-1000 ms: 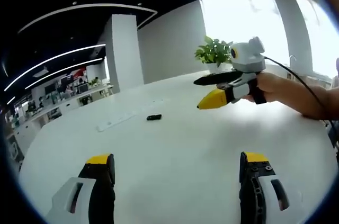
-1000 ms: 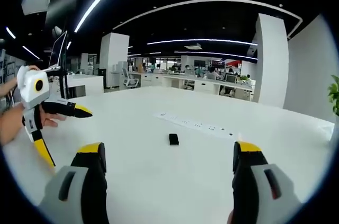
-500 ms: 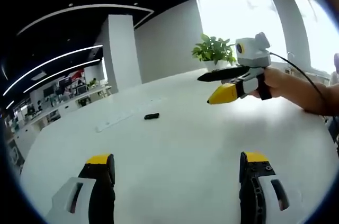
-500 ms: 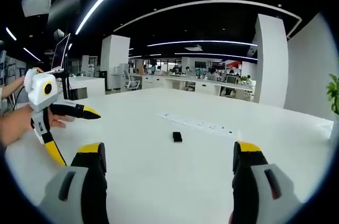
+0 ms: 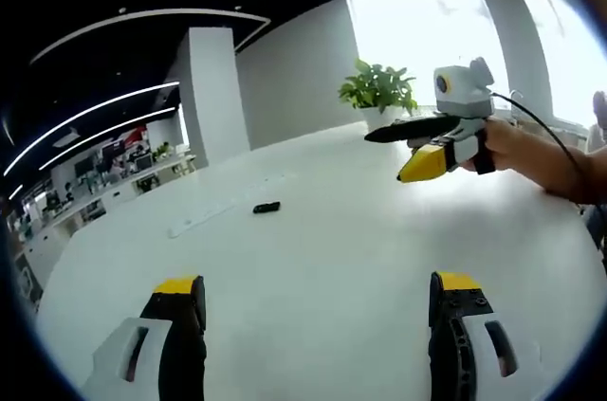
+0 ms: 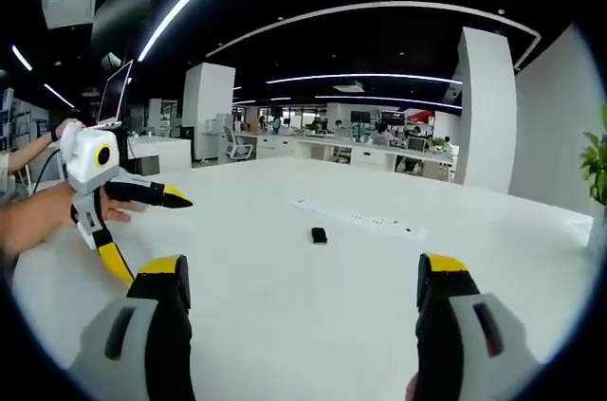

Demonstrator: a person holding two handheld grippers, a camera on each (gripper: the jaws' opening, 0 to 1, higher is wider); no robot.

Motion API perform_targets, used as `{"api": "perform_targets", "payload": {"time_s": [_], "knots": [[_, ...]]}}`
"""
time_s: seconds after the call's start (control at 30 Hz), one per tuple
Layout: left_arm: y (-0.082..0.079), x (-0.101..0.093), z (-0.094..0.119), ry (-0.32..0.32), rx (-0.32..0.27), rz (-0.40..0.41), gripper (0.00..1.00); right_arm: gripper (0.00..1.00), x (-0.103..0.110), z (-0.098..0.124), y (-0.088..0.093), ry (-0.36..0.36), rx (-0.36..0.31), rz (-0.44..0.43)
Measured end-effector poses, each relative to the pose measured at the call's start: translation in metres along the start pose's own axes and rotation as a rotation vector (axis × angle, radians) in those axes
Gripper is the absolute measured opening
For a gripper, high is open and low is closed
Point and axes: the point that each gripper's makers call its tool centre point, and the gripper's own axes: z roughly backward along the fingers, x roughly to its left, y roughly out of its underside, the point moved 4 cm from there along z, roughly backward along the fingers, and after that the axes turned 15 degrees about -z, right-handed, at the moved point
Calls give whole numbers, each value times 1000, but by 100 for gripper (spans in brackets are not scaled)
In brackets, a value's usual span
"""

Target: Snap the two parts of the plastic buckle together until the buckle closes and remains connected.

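Left gripper view looks along the left claw (image 5: 315, 292), whose two yellow-tipped jaws stand wide apart above the white counter (image 5: 322, 249) with nothing between them. Well ahead of the jaws, near the far side of the counter, a small black buckle (image 5: 266, 208) lies flat on the surface; whether it is one part or two joined cannot be told at this size. Just beyond it lies a long white power strip (image 5: 204, 220). From the right, the right claw (image 5: 398, 153) enters, held in a person's hand (image 5: 512, 150) well above the counter, its jaws spread, one black and one yellow-faced, gripping nothing. A potted green plant (image 5: 377, 90) stands behind it by the bright window.

Right gripper view looks along the right claw (image 6: 302, 287), jaws also wide apart and holding nothing, over the same counter (image 6: 285, 278). The black buckle (image 6: 320, 235) lies ahead, roughly midway between the jaws' lines and well beyond their tips, with the white power strip (image 6: 356, 217) just past it. At the left, the left claw (image 6: 147, 230) shows in a hand (image 6: 38, 216), jaws parted and nothing in them, well apart from the buckle. An open office with desks spreads out behind.
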Motion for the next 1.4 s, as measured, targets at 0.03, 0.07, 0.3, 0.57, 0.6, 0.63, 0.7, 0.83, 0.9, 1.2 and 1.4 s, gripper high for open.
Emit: {"api": "perform_targets", "payload": {"time_s": [0.03,0.07,0.3,0.57,0.6,0.63,0.7,0.83,0.9,1.2,1.4], "knots": [[0,0,0,1,0,0,99,100,0,2,0,0,-2,-2],[0,0,-1,2,0,-1,99,100,1,4,1,-1,-1,-4],[0,-2,-2,7,3,-13,99,100,3,19,7,-2,-2,-14],[1,-4,1,16,-1,2,99,100,2,28,11,-10,-4,-30],[1,-5,1,18,-2,3,99,100,3,29,11,-13,-4,-30],[1,-5,1,17,-3,2,99,100,3,29,12,-15,-5,-31],[1,-5,2,16,-3,2,99,100,2,29,13,-18,-4,-34],[2,-7,2,17,3,-3,99,100,4,26,20,-27,15,-40],[3,-6,2,15,6,-7,99,100,5,26,21,-30,20,-35],[4,-7,4,11,13,-5,99,100,15,23,24,-48,39,-10],[4,-5,7,12,1,34,99,100,13,24,22,-40,28,-18]]}}
